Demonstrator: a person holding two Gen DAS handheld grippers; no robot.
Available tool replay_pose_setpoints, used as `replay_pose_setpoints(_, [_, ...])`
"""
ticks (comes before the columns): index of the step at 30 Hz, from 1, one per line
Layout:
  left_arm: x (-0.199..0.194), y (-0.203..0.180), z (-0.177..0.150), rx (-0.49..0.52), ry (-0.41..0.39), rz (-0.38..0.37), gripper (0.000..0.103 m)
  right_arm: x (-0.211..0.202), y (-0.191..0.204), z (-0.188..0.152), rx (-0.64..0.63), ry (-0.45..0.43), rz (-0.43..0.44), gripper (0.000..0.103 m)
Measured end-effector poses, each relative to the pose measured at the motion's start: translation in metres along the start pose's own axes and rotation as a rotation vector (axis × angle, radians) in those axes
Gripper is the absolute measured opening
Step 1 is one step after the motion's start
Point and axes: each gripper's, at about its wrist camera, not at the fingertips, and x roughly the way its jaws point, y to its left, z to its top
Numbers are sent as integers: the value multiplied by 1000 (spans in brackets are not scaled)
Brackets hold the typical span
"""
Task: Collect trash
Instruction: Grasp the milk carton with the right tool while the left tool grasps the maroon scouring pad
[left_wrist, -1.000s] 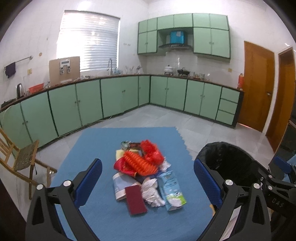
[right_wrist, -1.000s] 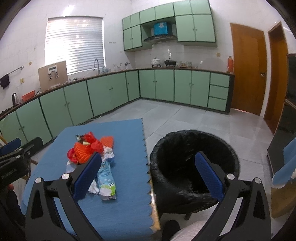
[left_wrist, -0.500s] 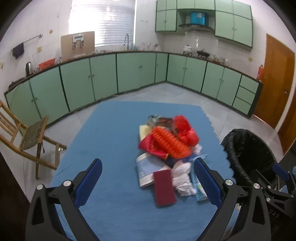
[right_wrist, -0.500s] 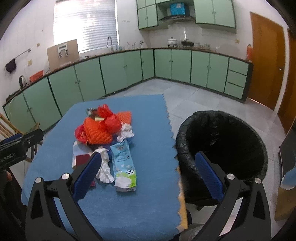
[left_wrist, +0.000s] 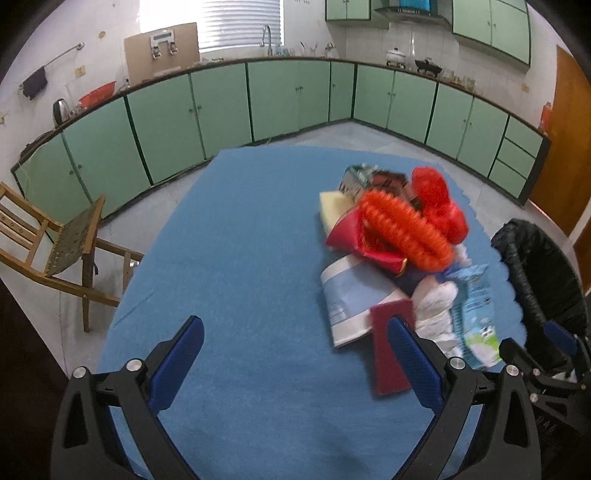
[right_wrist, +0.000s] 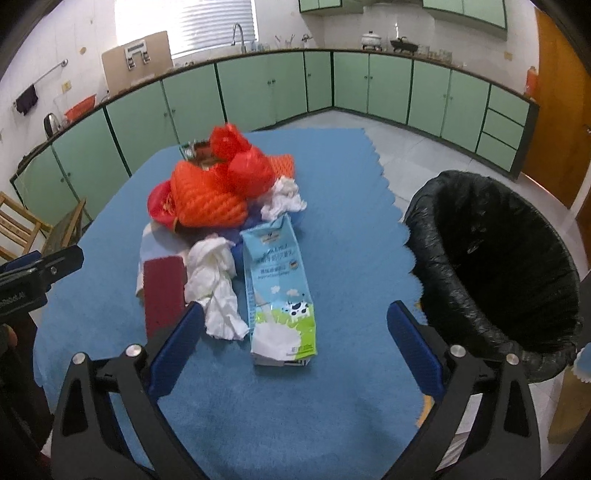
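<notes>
Trash sits heaped on the blue-covered counter (right_wrist: 332, 424), beside the black-lined bin (right_wrist: 495, 266) at its right edge, and nothing looks binned yet. Largest to smallest: orange foam netting (right_wrist: 207, 203), milk carton (right_wrist: 280, 291), crumpled tissue (right_wrist: 216, 284). Both the right hand-held gripper (right_wrist: 293, 347) and the left hand-held gripper (left_wrist: 293, 363) hover spread and empty; the right should likely descend astride the carton.

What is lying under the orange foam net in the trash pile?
The orange foam net rests on a red paper piece, whose edge shows at its left. In the left wrist view a pale yellow sponge sits beside it. Whatever lies directly beneath is covered.
</notes>
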Motion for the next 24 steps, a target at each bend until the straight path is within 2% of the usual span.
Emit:
replay_pose_setpoints(5, [25, 8, -10, 9, 55, -12, 97, 17, 1, -3, -6, 47, 11, 80])
replay_pose_setpoints(15, [38, 7, -18, 27, 71, -29, 94, 48, -1, -2, -3, 96, 28, 71])
replay_pose_setpoints(21, [40, 3, -18, 31, 70, -31, 94, 65, 2, 3, -4, 124, 50, 70])
replay_pose_setpoints(24, [41, 1, -17, 29, 71, -36, 94, 72, 4, 2, -12, 143, 49, 62])
